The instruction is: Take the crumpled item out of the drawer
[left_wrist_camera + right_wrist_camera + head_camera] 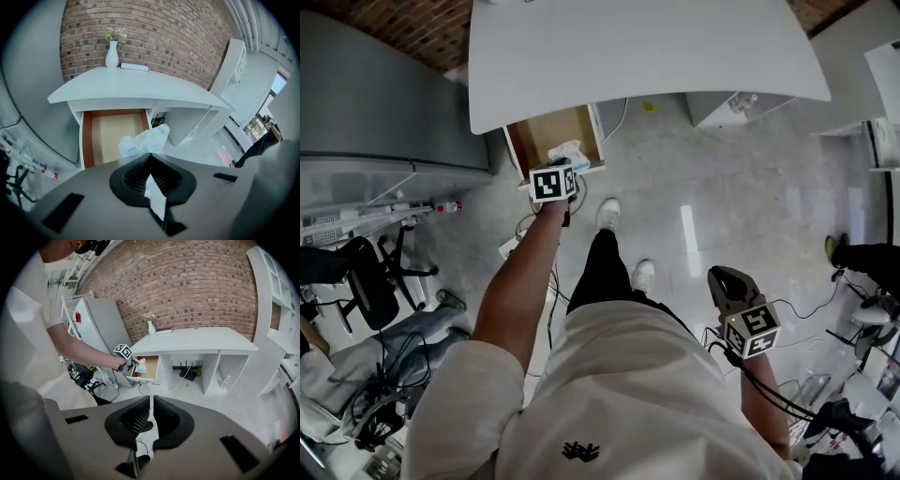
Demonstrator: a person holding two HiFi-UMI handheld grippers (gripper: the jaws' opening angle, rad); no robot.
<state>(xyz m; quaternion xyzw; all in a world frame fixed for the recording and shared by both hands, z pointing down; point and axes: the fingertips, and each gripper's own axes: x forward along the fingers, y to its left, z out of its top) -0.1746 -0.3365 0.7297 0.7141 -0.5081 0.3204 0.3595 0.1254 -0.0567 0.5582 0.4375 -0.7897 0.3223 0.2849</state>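
The white desk's drawer [546,132] stands pulled open, its pale wooden bottom [110,136] bare. The crumpled item [144,140], a white wrinkled bag or paper with faint blue print, is pinched in my left gripper [150,158], which is shut on it just in front of and above the drawer's front edge. In the head view the crumpled item [567,152] sticks out past my left gripper [565,169]. My right gripper [724,279] hangs low by the person's right hip, far from the drawer, shut with nothing in it [151,401].
A vase [111,54] and a book [134,66] stand on the desk top [656,56]. A grey cabinet [375,103] sits left of the drawer, with an office chair [366,277] and cables near it. The desk's right shelf holds a bottle [226,382].
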